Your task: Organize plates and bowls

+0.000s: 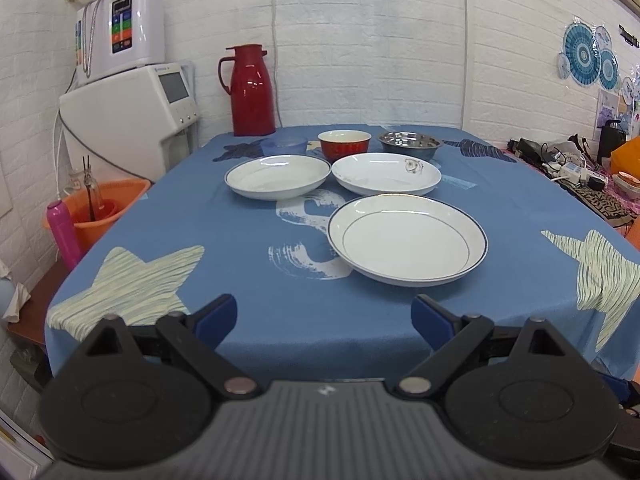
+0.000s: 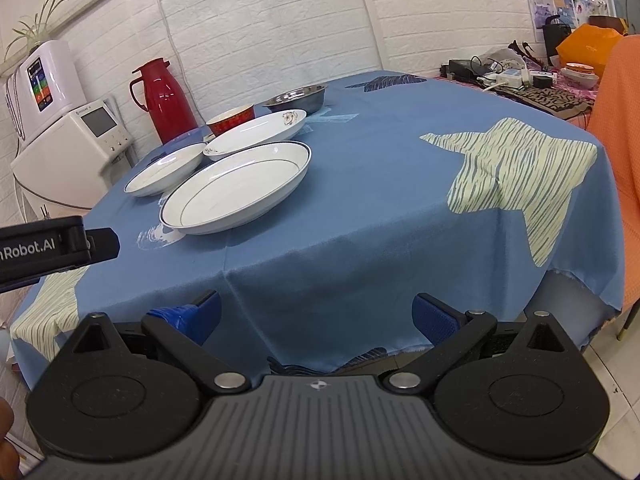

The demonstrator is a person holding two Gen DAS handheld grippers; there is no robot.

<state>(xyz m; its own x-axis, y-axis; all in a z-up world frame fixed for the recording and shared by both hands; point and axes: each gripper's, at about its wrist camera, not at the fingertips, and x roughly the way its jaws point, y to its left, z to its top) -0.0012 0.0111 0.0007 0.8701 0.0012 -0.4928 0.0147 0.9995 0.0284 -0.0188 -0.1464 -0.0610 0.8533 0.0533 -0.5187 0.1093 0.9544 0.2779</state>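
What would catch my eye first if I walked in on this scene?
Probably the blue tablecloth with its big pale stars, and the three white plates on it, the largest plate nearest the camera. Behind the plates stand a red bowl and a metal bowl, with a tall red jug at the back by the wall. At the bottom, the left gripper and right gripper wait open over the table's edge.
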